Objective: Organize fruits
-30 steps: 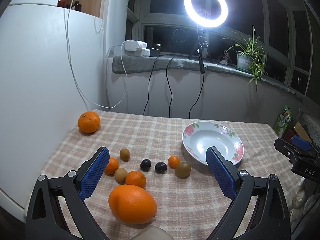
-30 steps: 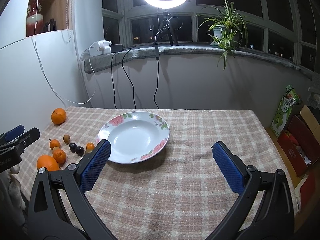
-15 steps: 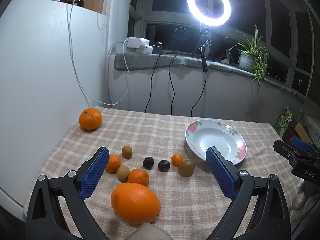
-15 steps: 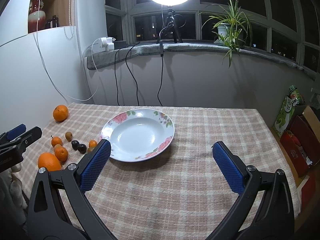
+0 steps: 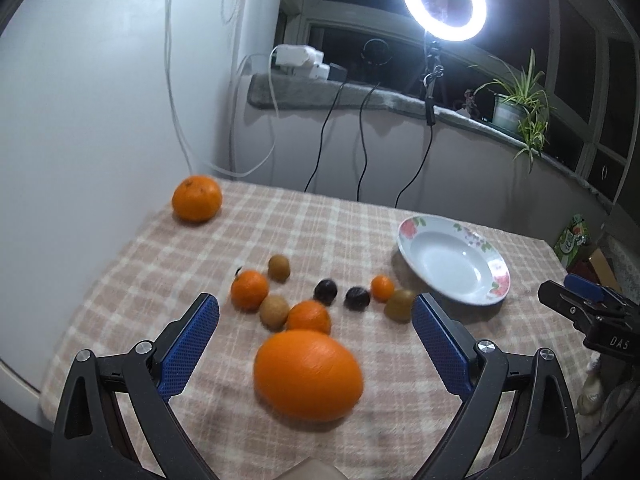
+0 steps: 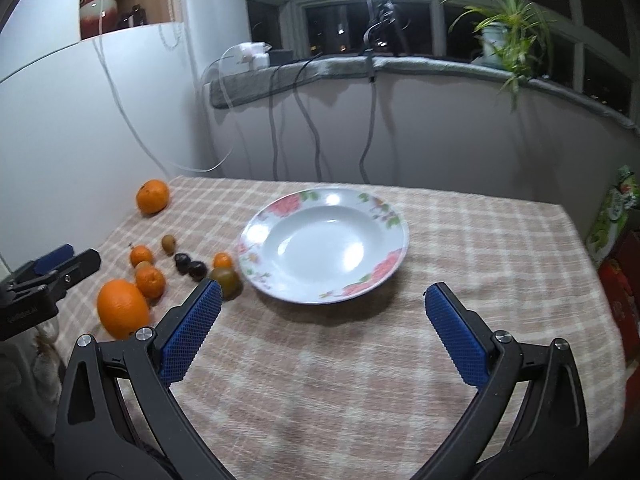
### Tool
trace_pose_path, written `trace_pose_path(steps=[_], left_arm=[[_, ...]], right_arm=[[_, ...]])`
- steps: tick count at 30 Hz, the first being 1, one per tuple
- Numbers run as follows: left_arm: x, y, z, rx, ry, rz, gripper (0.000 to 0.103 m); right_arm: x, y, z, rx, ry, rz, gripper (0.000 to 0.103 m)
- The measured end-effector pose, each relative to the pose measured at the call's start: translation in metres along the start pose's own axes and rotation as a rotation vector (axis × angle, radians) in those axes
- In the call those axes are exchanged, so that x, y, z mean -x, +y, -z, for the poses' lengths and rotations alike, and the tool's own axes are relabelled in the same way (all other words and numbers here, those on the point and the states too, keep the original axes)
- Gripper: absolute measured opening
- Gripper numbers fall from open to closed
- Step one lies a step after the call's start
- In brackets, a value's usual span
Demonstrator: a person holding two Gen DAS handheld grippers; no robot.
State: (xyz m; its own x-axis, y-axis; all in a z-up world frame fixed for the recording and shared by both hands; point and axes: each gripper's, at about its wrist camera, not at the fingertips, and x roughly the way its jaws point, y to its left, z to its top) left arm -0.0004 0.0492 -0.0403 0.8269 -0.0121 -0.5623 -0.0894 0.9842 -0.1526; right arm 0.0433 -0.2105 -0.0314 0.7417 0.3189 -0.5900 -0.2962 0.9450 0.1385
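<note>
A large orange (image 5: 307, 374) lies on the checked tablecloth (image 5: 320, 232) just in front of my open left gripper (image 5: 314, 318), a little past its blue fingertips. Behind it sits a cluster of small fruits: mandarins (image 5: 249, 290), brownish kiwis (image 5: 274, 311) and two dark plums (image 5: 325, 291). Another orange (image 5: 197, 198) rests alone at the far left by the wall. A flowered white plate (image 6: 324, 245) stands empty ahead of my open right gripper (image 6: 322, 322), which holds nothing. The same fruits (image 6: 150, 280) show left of the plate in the right wrist view.
A white wall panel (image 5: 88, 120) borders the table's left side. Cables (image 5: 360, 140) hang from the grey sill (image 5: 360, 96) behind the table, with a ring light (image 5: 444, 0) and a potted plant (image 6: 500, 36) on it. Boxes and bags (image 6: 616, 216) stand off the right edge.
Both grippers have moved forward and tilted down toward the table. The large orange and the fruit cluster sit closer to the left gripper; the plate sits closer to the right one.
</note>
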Motion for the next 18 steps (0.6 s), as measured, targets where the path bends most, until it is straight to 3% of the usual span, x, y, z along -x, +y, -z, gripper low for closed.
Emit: trace_pose_path(steps=[6,10,13,18], left_arm=[[-0.001,0.027,0.016,0.079,0.069,0.061,0.091],[-0.001,0.036,0.027,0.086,0.112,0.080,0.091],[-0.004,0.040,0.035,0.103,0.151,0.108,0.081],[-0.010,0.038,0.044,0.105,0.191,0.134,0.081]], right_arm=[[-0.022,0.016,0.001,0.011,0.067,-0.140,0.103],[-0.035,0.033,0.003,0.028,0.111,-0.228,0.103],[-0.048,0.047,0.004,0.035,0.154,-0.302,0.101],[-0.073,0.073,0.007,0.045,0.229,-0.399,0.100]])
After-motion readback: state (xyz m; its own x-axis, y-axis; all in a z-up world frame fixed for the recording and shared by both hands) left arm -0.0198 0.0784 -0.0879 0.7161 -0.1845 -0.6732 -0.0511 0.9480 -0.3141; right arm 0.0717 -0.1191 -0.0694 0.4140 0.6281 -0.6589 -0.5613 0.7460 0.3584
